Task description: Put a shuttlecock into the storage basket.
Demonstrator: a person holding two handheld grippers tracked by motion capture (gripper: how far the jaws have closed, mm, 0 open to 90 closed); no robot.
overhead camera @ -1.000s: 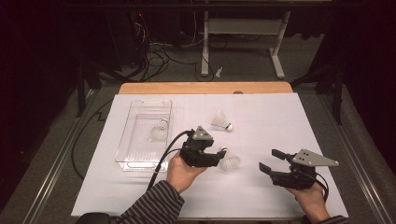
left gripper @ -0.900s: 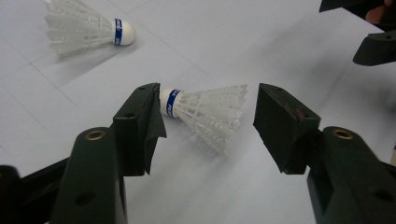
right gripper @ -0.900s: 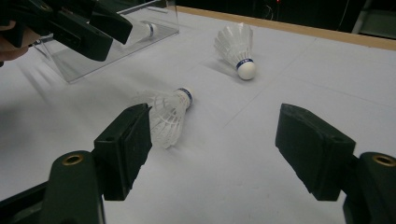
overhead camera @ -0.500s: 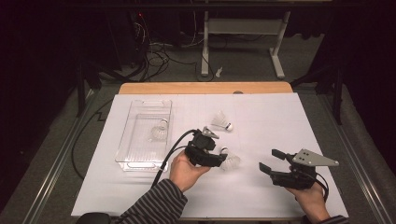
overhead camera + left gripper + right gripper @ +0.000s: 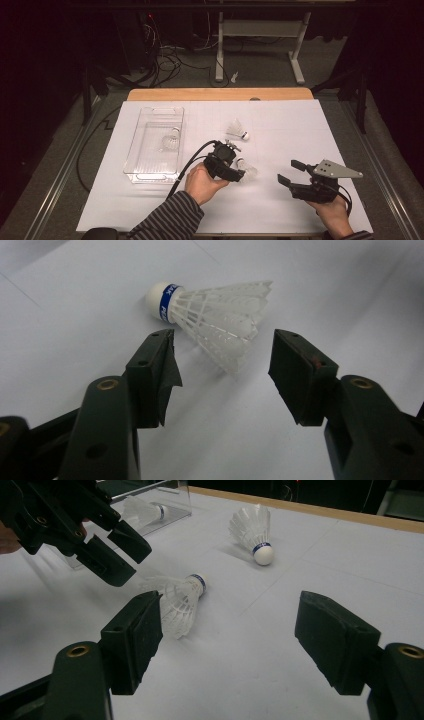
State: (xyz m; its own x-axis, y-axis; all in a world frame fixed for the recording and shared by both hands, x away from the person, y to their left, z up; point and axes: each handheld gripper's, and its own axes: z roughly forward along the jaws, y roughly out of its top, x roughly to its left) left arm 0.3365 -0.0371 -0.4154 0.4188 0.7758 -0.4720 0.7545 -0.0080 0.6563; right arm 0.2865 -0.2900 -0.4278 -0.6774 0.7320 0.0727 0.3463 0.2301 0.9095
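On the white sheet, high view: left gripper (image 5: 243,171) beside a lying shuttlecock (image 5: 248,171); right gripper (image 5: 291,172) well apart, jaws spread. Left gripper view: jaws apart, having just narrowed slightly, the shuttlecock's skirt just beyond them, untouched. Right gripper view: second shuttlecock (image 5: 254,532) farther off.

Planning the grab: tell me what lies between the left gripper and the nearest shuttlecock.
Nothing: in the left gripper view, bare white table separates the open left gripper from the shuttlecock.

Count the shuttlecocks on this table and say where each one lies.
3. One shuttlecock lies inside the clear tray. One lies on the white sheet toward the far edge. One lies just ahead of the left hand-held gripper, whose jaws stand open.
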